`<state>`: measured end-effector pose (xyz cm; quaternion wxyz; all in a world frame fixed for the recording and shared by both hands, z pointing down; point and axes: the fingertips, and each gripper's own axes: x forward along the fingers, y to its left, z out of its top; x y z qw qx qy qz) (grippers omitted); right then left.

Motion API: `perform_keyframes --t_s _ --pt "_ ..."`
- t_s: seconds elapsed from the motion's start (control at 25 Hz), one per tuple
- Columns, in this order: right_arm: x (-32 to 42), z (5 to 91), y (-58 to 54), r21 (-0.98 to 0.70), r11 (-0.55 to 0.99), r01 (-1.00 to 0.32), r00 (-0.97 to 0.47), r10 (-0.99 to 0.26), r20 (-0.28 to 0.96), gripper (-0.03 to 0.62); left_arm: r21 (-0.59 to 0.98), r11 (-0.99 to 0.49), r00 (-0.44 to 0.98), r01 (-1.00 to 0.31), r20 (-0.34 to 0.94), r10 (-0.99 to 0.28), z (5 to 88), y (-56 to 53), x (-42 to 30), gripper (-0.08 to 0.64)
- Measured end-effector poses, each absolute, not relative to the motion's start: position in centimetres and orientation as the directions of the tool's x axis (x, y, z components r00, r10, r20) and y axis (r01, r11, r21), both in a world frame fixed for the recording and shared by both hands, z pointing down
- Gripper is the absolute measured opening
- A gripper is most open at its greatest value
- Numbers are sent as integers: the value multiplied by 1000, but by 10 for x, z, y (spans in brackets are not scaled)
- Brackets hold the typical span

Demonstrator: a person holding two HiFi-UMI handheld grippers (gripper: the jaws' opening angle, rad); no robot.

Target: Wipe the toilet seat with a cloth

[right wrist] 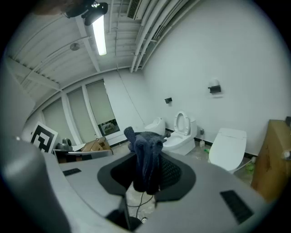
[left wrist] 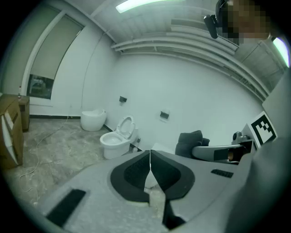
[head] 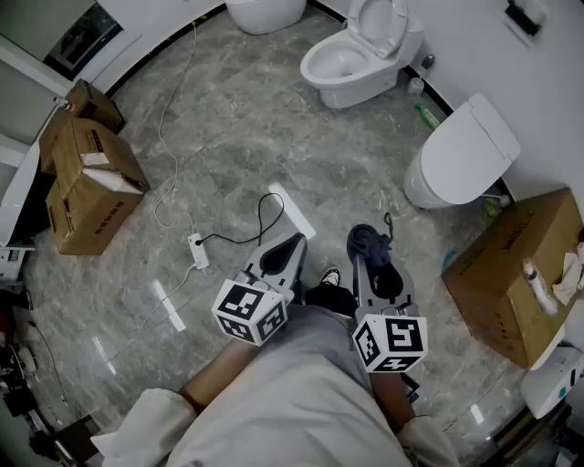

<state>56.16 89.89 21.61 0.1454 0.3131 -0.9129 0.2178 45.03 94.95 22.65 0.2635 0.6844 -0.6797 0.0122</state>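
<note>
One dark cloth (right wrist: 145,150), bunched, clamped in your right gripper (head: 367,248); it sticks out past the jaw tips, in the air above the floor, well apart from every toilet. Your left gripper (left wrist: 150,157) holds nothing, jaws pressed together.

Toilets: three.
- One with lid up (head: 360,50), seat exposed, ahead of you.
- One with lid down (head: 465,150), to its right against the wall.
- One rounded (head: 265,11), cut by the top edge of the head view.

Boxes: three. Two on your left (head: 91,182), one on your right (head: 516,274). One power strip (head: 198,251) lies on the floor in front of the left gripper.

The right gripper view takes in all three toilets. The left gripper view shows the rounded and the open one clearly, and also your right gripper side-on with the cloth at its tip. The power strip itself appears only in the head view.
</note>
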Motion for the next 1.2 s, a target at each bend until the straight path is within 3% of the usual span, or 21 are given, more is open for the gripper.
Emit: perform_keyframes --t_s 0.28,0.64,0.92,1.2 --pt "576 222 893 -279 747 -603 -780 -480 401 104 339 104 39 -935 391 -920 236 946 468 11" --pt "575 244 894 -409 707 -577 -806 -411 426 110 373 133 67 -918 478 -876 265 948 472 11" --pt "553 250 857 -417 698 -581 -800 -398 449 115 398 134 87 -907 489 -868 274 916 449 11" --pt "486 245 804 -350 750 -561 -794 -368 484 115 446 162 92 -880 497 -863 280 866 386 11"
